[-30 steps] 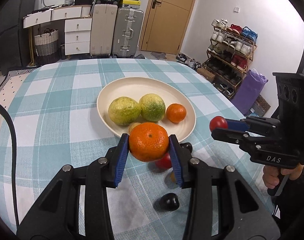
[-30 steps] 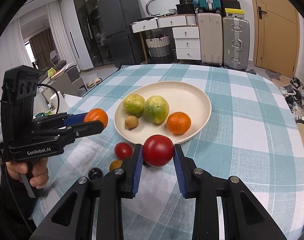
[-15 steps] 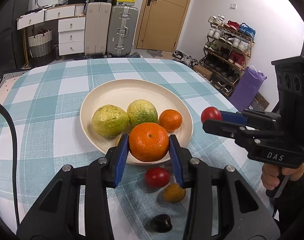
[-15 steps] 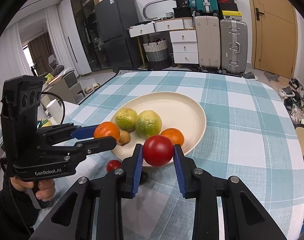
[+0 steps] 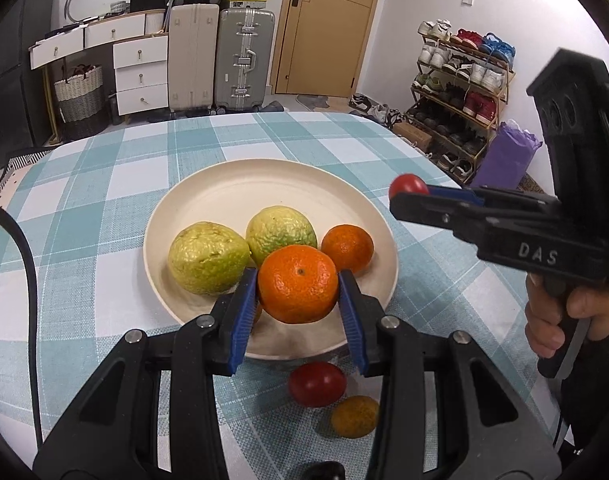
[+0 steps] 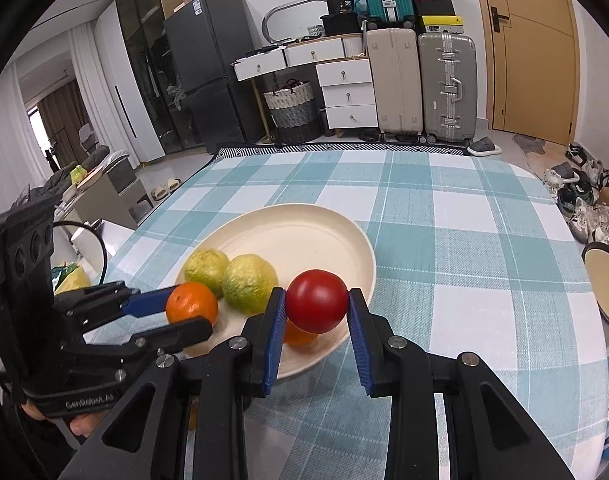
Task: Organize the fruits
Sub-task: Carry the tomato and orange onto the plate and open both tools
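My left gripper (image 5: 297, 292) is shut on a large orange (image 5: 297, 283) and holds it above the near rim of the cream plate (image 5: 264, 184). The plate holds two yellow-green citrus fruits (image 5: 208, 258) (image 5: 281, 229) and a small orange (image 5: 347, 243). My right gripper (image 6: 315, 314) is shut on a red tomato (image 6: 316, 301) above the plate's near right rim (image 6: 344, 224). In the right wrist view the left gripper's orange (image 6: 191, 307) shows over the plate's left side. In the left wrist view the right gripper's tomato (image 5: 407, 185) shows beside the plate's right edge.
On the checked cloth (image 5: 104, 184) in front of the plate lie a small red tomato (image 5: 317, 383), a small brownish-orange fruit (image 5: 355, 416) and a dark fruit (image 5: 324, 470) at the bottom edge. A round stool (image 6: 604, 280) stands off the table's right side.
Both grippers have moved forward over the plate with their fruits held. The loose fruits on the cloth have slid toward the bottom of the left wrist view.
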`<state>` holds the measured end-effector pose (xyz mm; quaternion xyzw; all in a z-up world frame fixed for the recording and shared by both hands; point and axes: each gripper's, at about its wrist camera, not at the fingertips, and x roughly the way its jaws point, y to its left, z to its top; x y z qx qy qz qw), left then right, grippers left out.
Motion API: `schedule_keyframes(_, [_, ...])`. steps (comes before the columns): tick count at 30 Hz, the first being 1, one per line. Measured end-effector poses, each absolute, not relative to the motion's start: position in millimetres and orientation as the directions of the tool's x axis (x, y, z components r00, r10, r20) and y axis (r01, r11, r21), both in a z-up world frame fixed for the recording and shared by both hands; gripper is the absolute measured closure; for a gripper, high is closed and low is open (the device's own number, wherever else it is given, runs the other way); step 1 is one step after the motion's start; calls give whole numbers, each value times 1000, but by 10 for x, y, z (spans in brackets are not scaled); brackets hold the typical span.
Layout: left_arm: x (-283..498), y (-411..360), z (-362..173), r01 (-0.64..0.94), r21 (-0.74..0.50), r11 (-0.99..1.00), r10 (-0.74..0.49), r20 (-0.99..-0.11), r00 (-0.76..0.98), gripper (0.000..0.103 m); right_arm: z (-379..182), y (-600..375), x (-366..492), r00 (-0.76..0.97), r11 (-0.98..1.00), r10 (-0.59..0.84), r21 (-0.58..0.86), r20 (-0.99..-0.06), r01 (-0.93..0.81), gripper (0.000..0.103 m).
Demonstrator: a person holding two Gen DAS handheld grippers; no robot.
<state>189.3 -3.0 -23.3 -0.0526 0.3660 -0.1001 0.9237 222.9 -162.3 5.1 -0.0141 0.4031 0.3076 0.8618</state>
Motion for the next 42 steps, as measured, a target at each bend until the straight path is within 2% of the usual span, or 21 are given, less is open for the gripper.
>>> schedule_keyframes(15, [1946, -64, -357, 154, -140, 978, -209, -685, 698, 66, -152, -1484, 2502, 467, 818, 498, 217, -731, -533, 72])
schedule_keyframes(25, [1939, -42, -348, 146, -163, 976, -218, -679, 701, 66, -153, -1489, 2531, 484, 834, 474, 198, -736, -515, 70])
schedule_keyframes(28, [1915, -40, -318, 151, -162, 975, -221, -669, 709, 66, -83, -1521, 2459, 497, 833, 476, 190, -725, -520, 63])
schedule_keyframes(32, [1853, -34, -255, 154, -157, 976, -219, -658, 721, 65, 19, -1586, 2307, 519, 833, 474, 171, -711, -527, 50])
schedule_keyframes(33, [1829, -29, -236, 152, -154, 976, -216, -657, 722, 64, 38, -1601, 2276, 524, 835, 470, 165, -710, -525, 44])
schedule_keyframes(34, [1803, -23, -220, 150, -151, 977, -213, -656, 724, 59, 63, -1632, 2225, 532, 838, 467, 160, -706, -523, 38])
schedule_keyframes(36, [1741, -4, -174, 136, -140, 981, -195, -648, 736, 49, 96, -1690, 2142, 540, 839, 471, 164, -698, -519, 18])
schedule_keyframes(39, [1623, 38, -88, 117, -132, 984, -175, -630, 756, 33, 129, -1763, 2011, 542, 842, 469, 166, -698, -514, 10])
schedule_keyframes(41, [1530, 74, -35, 102, -128, 986, -160, -619, 769, 18, 125, -1786, 1933, 542, 848, 449, 148, -711, -508, 4])
schedule_keyframes(42, [1473, 93, -11, 89, -125, 988, -147, -612, 777, 17, 120, -1788, 1890, 541, 848, 442, 137, -716, -512, 2])
